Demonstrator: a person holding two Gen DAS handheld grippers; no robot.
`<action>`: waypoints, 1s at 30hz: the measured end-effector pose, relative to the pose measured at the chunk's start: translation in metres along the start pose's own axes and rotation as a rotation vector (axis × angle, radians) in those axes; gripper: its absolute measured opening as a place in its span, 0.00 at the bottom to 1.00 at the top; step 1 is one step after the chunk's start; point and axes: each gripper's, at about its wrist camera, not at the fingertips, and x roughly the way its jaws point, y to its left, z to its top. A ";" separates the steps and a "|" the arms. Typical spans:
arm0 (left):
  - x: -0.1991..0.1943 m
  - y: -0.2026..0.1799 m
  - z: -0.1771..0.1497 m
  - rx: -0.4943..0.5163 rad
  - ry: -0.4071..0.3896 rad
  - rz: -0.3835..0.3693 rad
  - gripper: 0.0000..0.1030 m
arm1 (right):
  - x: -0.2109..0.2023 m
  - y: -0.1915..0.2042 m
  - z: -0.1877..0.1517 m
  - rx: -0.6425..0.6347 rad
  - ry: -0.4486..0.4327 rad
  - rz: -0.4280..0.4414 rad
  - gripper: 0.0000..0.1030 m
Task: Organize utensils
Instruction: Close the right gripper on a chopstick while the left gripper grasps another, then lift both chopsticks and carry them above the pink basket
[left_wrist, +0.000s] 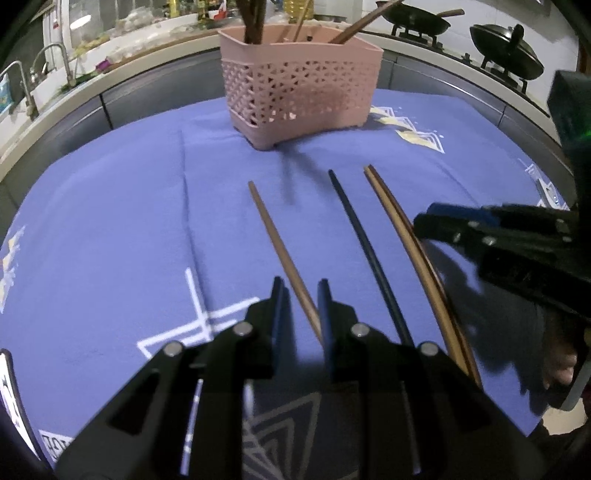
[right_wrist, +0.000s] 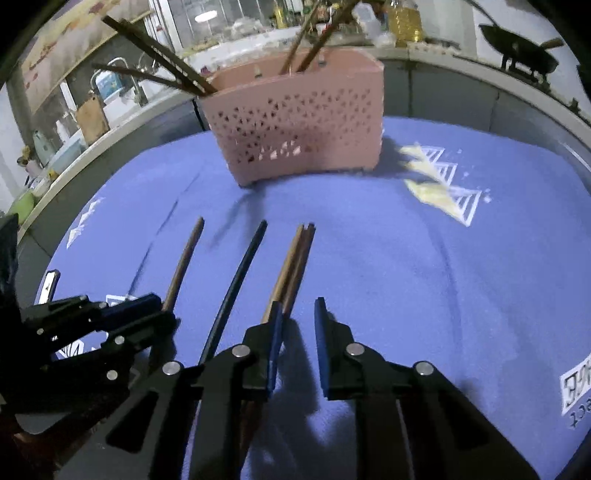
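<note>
A pink perforated utensil basket (left_wrist: 299, 96) stands at the far side of the blue cloth and holds several chopsticks; it also shows in the right wrist view (right_wrist: 303, 133). On the cloth lie a single brown chopstick (left_wrist: 280, 254) (right_wrist: 183, 262), a black chopstick (left_wrist: 365, 247) (right_wrist: 236, 288) and a brown pair (left_wrist: 410, 240) (right_wrist: 295, 273). My left gripper (left_wrist: 301, 291) is open, its jaws astride the near end of the single brown chopstick. My right gripper (right_wrist: 297, 314) is open, its left finger over the brown pair's near end. Neither holds anything.
The blue cloth (left_wrist: 110, 229) with white patterns covers the table. Behind it run a counter with a sink tap (left_wrist: 22, 85) and a stove with black woks (left_wrist: 509, 55). A white tag (right_wrist: 576, 384) lies at the cloth's right edge.
</note>
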 end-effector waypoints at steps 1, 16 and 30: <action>0.001 0.000 0.001 0.005 -0.001 0.003 0.17 | 0.001 0.002 0.000 -0.008 -0.004 -0.003 0.17; 0.034 0.011 0.048 0.005 -0.016 0.016 0.21 | 0.035 0.008 0.042 -0.072 0.044 -0.009 0.09; -0.066 0.011 0.064 -0.008 -0.253 -0.129 0.04 | -0.067 -0.010 0.053 -0.021 -0.243 0.209 0.04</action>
